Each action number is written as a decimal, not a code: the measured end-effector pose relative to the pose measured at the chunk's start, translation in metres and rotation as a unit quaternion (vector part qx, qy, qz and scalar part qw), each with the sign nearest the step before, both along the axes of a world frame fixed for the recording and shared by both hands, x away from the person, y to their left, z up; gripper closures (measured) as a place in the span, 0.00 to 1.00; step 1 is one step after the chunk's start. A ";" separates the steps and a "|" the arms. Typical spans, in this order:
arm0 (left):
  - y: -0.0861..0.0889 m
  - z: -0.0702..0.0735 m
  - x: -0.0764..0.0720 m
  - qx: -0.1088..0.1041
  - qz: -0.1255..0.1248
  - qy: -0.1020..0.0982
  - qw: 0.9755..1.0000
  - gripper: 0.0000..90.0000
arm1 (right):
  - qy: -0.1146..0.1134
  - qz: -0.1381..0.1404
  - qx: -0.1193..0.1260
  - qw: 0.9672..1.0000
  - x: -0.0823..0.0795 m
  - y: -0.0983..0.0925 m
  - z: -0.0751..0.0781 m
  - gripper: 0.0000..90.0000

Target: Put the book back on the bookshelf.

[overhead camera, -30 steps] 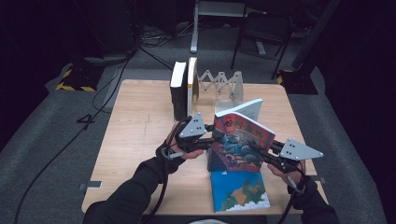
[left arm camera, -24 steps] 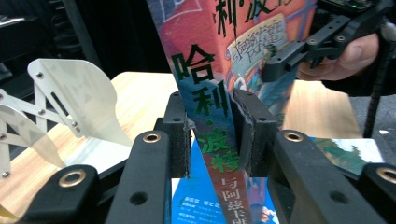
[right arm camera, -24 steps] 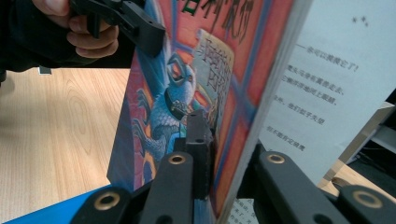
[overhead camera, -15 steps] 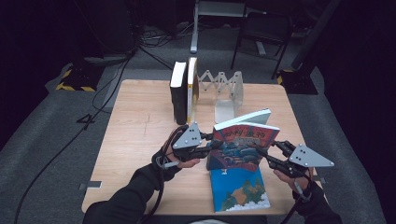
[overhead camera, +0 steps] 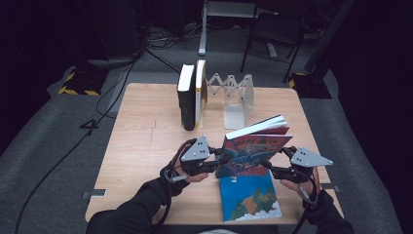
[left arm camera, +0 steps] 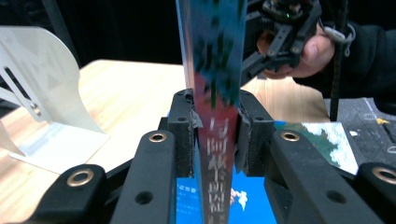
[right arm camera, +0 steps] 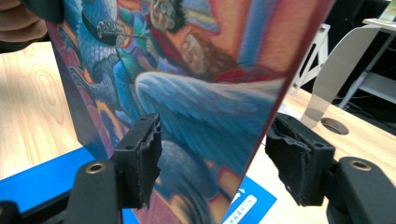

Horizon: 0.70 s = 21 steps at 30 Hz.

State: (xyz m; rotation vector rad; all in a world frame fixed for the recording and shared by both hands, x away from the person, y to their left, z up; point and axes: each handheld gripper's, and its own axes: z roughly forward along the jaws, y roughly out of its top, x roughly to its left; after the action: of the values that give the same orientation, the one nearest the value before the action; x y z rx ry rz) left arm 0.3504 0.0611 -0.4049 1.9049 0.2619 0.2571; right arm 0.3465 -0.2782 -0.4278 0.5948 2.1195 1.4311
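Left gripper (overhead camera: pixel 221 163) clenching illustrated book (overhead camera: pixel 255 151) spine at frame centre; right gripper (right arm camera: pixel 215 163) jaws just opening, book edge lying loose between pads.

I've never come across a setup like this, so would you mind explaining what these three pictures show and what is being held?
There is no robot arm: a person holds a two-jaw gripper in each hand. The high view looks down on a wooden table; each of the other two pictures comes from a camera riding on one gripper. The left gripper is clamped on the spine edge of a colourful illustrated book, standing on edge. The right gripper has just been opening; its pads stand apart from the book between them. A blue book lies flat underneath. Farther back, two upright books stand beside a metal bookend rack.
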 end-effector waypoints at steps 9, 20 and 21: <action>-0.008 -0.022 0.002 0.029 0.007 0.009 1.000 0.79 | 0.010 0.006 0.002 1.000 0.003 0.002 -0.004 0.41; -0.009 -0.032 0.005 0.030 0.003 0.026 0.999 0.79 | 0.012 0.013 0.014 1.000 0.012 0.002 -0.003 0.41; -0.009 -0.033 0.005 0.026 0.003 0.029 0.999 0.78 | 0.011 0.013 0.014 1.000 0.014 0.004 -0.004 0.39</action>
State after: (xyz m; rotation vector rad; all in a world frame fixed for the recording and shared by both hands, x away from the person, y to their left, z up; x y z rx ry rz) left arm 0.3556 0.0518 -0.4377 1.9658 0.3023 0.2136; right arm 0.3602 -0.2744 -0.4319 0.5970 2.1345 1.4771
